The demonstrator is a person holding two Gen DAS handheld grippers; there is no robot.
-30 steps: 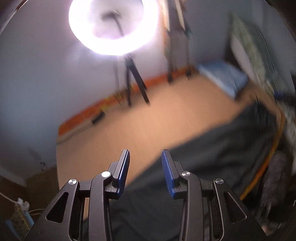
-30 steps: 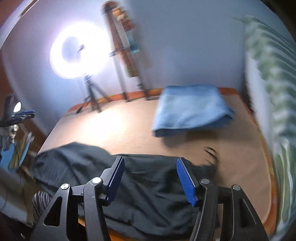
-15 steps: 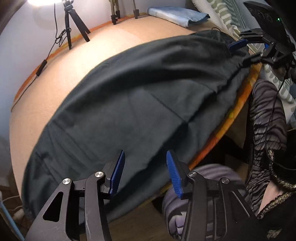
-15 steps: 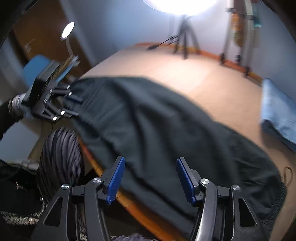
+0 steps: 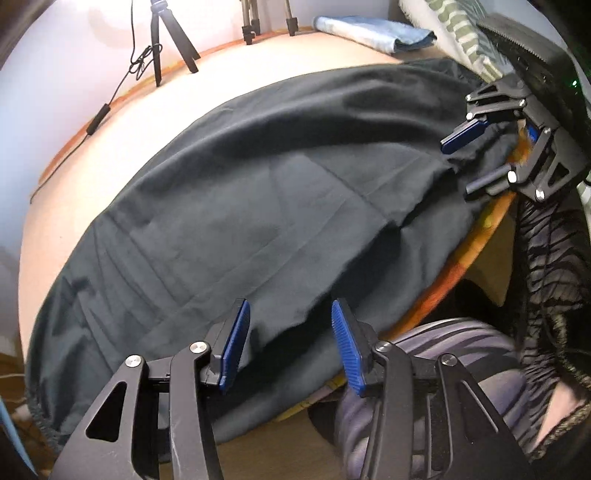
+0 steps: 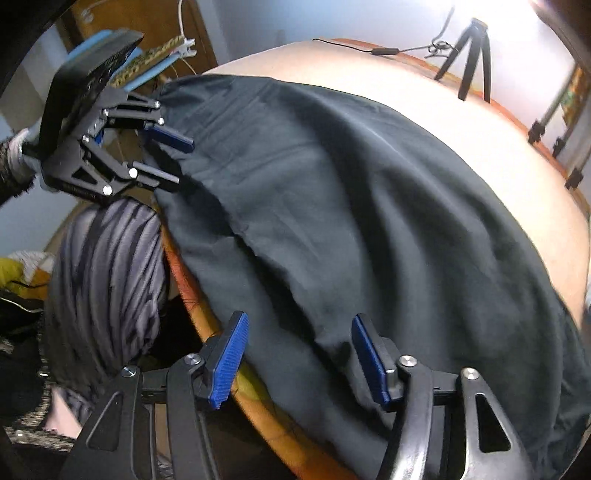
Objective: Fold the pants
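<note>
Both tools have swung down to the near edge of the pants (image 5: 258, 184) — left tool (image 5: 288, 343) and right tool (image 6: 299, 354) spread, nothing pinched — so the first grab looks imminent.

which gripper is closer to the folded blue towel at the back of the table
Right. The right gripper is at the pants' end nearest the blue towel; the left gripper is at the opposite end.

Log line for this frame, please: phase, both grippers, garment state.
phase: pre-grasp | left gripper: open, at near edge | right gripper: open, at near edge | pants: spread on table, overhanging, unfolded
</note>
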